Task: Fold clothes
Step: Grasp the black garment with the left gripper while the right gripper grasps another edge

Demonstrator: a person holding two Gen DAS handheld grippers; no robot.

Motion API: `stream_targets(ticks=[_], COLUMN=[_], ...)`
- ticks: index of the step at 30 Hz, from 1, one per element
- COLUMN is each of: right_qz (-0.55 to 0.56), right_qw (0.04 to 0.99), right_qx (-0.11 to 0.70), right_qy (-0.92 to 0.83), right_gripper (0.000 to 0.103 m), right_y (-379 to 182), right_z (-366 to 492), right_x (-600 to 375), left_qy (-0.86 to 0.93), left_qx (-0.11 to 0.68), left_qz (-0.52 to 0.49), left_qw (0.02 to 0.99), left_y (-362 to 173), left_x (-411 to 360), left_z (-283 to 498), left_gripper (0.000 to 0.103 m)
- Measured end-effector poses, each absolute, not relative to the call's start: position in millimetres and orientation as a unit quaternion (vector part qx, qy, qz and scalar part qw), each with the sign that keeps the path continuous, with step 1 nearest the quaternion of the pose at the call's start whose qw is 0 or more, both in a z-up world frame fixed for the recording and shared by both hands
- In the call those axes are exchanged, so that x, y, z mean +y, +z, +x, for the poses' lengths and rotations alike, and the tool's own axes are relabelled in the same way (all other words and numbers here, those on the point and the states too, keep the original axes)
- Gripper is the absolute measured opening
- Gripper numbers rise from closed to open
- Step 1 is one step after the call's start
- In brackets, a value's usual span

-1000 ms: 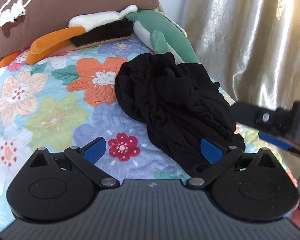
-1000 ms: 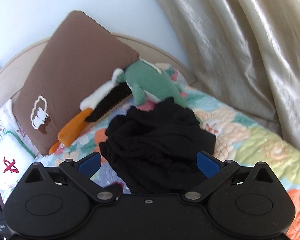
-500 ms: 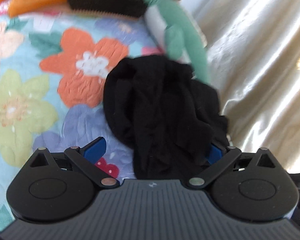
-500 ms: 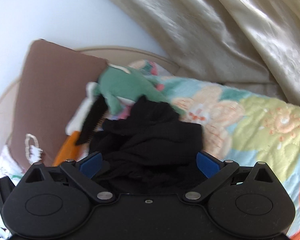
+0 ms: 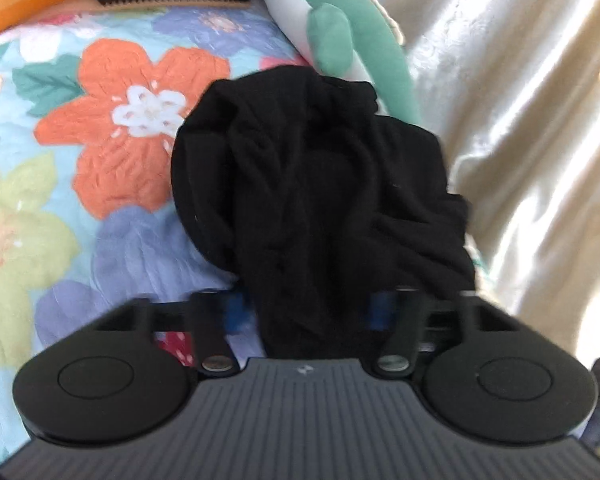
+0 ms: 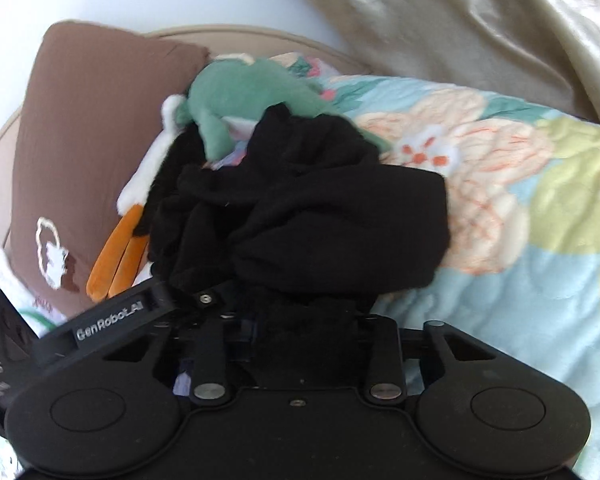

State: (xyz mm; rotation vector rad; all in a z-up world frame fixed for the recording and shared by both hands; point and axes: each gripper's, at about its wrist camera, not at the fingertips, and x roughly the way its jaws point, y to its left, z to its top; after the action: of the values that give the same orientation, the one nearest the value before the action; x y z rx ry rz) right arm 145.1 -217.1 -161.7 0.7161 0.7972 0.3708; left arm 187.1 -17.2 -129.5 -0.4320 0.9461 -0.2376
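Both grippers closing on black garment

Left gripper [image 5: 306, 312] and right gripper [image 6: 300, 332], fully spread a second ago, now narrow around the crumpled black garment [image 5: 320, 184] on the floral quilt [image 5: 100, 128]; pad contact cannot be confirmed.

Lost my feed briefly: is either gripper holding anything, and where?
Both jaws are closing on the black garment: left gripper and right gripper around its near edge.

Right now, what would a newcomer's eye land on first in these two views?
The crumpled black garment heaped on the bright floral quilt, its near end bunched between the closing left tongs. The right tongs are closing on it too. Behind lie a green plush toy and a brown pillow.
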Motion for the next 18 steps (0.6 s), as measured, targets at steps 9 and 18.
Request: stream_targets(ticks=[9,18], right_qz=[0.333,0.171], right_qw=[0.791,0.773], right_qx=[0.373,0.351], right_qy=[0.352,0.500], right_gripper=[0.029,0.024], right_y=[-129.0,-73.7], right_z=[113.3,26.8], right_x=[-149.8,-31.4], left_qy=[-0.082,-0.025], left_qx=[0.452,0.481], left_qz=[-0.119,-0.121], left_qw=[0.880,0.868], left_y=[-57.9,-34.0], left_x=[48.8,160.9], left_z=[128.3,22.4], left_gripper=[0.016,0.016])
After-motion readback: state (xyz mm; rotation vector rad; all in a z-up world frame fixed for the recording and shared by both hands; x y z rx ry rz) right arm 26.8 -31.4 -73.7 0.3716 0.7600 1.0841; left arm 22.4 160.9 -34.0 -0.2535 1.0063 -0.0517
